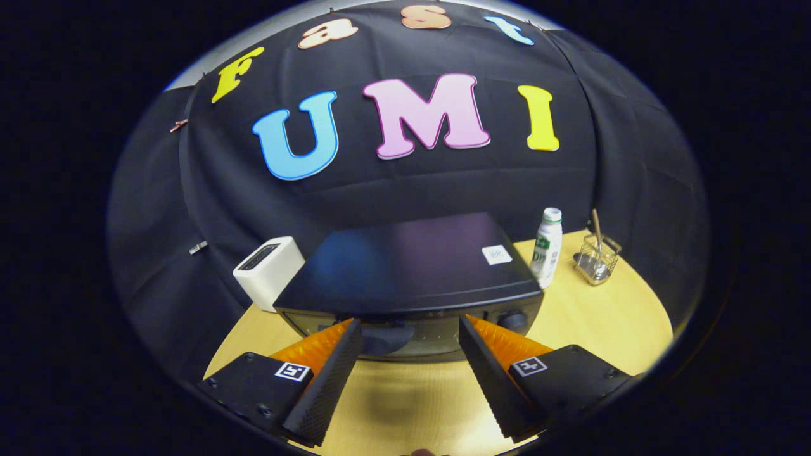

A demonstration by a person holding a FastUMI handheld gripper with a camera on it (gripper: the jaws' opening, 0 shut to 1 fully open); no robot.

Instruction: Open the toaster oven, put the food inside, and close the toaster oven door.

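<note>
A black toaster oven (412, 266) stands on the wooden table (589, 329), seen from above and in front. Its glass door (405, 335) faces me and looks closed, with a round knob (514, 320) at the right end of the front. My gripper (410, 324) is open, its two fingertips spread wide just in front of the door's upper part, with nothing between them. I see no food on the table from here.
A white box-shaped appliance (269, 271) stands left of the oven. To the oven's right are a white bottle with a green cap (547, 246) and a small wire basket (598, 258) holding a stick. Bare tabletop lies under the fingers.
</note>
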